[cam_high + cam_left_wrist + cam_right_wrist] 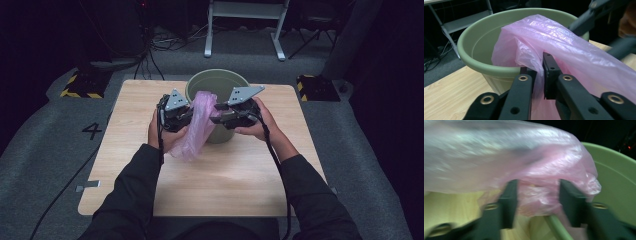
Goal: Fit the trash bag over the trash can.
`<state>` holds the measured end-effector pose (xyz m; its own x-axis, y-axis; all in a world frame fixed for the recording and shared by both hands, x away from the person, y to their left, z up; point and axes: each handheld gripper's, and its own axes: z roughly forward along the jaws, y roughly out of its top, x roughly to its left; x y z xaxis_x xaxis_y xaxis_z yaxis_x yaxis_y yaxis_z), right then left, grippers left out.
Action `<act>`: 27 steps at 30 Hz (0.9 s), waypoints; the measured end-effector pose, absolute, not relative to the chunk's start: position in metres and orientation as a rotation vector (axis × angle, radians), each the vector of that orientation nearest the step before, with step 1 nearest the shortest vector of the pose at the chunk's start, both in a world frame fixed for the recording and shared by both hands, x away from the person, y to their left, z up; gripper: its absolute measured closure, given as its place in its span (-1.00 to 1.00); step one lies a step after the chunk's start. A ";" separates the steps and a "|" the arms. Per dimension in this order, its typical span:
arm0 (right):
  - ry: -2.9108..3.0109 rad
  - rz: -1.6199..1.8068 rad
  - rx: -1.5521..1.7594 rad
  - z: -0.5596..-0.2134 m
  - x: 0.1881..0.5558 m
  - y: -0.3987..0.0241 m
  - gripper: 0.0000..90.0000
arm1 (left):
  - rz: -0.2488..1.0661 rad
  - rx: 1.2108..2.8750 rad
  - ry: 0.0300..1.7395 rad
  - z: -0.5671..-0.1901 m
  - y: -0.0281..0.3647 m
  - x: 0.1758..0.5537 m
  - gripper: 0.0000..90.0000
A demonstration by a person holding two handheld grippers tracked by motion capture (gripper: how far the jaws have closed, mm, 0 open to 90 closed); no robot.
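A green plastic bucket (pixel 215 75) stands at the far middle of the wooden table (pixel 225 185). A thin pink plastic bag (pixel 197 130) hangs over its near rim and trails down onto the table. My left gripper (pixel 190 116) is at the bag's left side. In the left gripper view its jaws (pixel 541 67) are shut on a fold of the bag (pixel 564 42) just in front of the bucket's rim (pixel 474 42). My right gripper (pixel 216 114) reaches in from the right. In the blurred right gripper view its jaws (pixel 537 187) stand apart with loose bag film (pixel 499 157) between them, above the rim (pixel 614 175).
The table sits on grey carpet marked with a "4" (pixel 92 131). Behind it are a white metal frame (pixel 245 25), cables (pixel 150 55) and two yellow-and-black striped bases (pixel 82 85). Bare tabletop lies in front of the bucket between the person's forearms.
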<state>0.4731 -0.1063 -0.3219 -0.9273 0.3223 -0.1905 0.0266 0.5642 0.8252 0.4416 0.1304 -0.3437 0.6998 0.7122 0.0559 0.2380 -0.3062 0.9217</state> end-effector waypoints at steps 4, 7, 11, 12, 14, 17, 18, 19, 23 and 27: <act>2.461 1.325 0.317 -0.324 0.480 -0.109 0.70 | 0.563 1.859 0.746 -0.344 0.135 0.442 0.75; 2.460 1.361 0.341 -0.324 0.483 -0.110 0.79 | 0.553 1.846 0.733 -0.344 0.139 0.441 0.64; 2.442 1.403 0.370 -0.322 0.483 -0.115 0.93 | 0.569 1.840 0.745 -0.345 0.146 0.436 0.44; 2.442 1.403 0.370 -0.322 0.483 -0.115 0.93 | 0.569 1.840 0.745 -0.345 0.146 0.436 0.36; 2.429 1.417 0.380 -0.322 0.483 -0.118 0.96 | 0.560 1.824 0.760 -0.345 0.152 0.433 0.25; 2.385 1.448 0.432 -0.319 0.485 -0.125 0.97 | 0.552 1.814 0.772 -0.346 0.158 0.431 -0.06; 2.370 1.459 0.456 -0.318 0.486 -0.127 0.98 | 0.545 1.808 0.772 -0.346 0.160 0.430 -0.09; 2.351 1.462 0.485 -0.316 0.489 -0.130 0.98 | 0.544 1.800 0.768 -0.347 0.162 0.428 -0.15; 2.310 1.455 0.564 -0.314 0.498 -0.138 0.98 | 0.561 1.791 0.772 -0.349 0.172 0.422 -0.31; 2.291 1.417 0.613 -0.314 0.505 -0.145 0.98 | 0.546 1.776 0.768 -0.352 0.180 0.414 -0.44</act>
<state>0.5054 -0.1445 -0.3137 -0.8342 0.5446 -0.0868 0.1657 0.3976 0.9025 0.4143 0.1799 -0.3518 0.6869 0.7268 -0.0036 0.2350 -0.2174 0.9474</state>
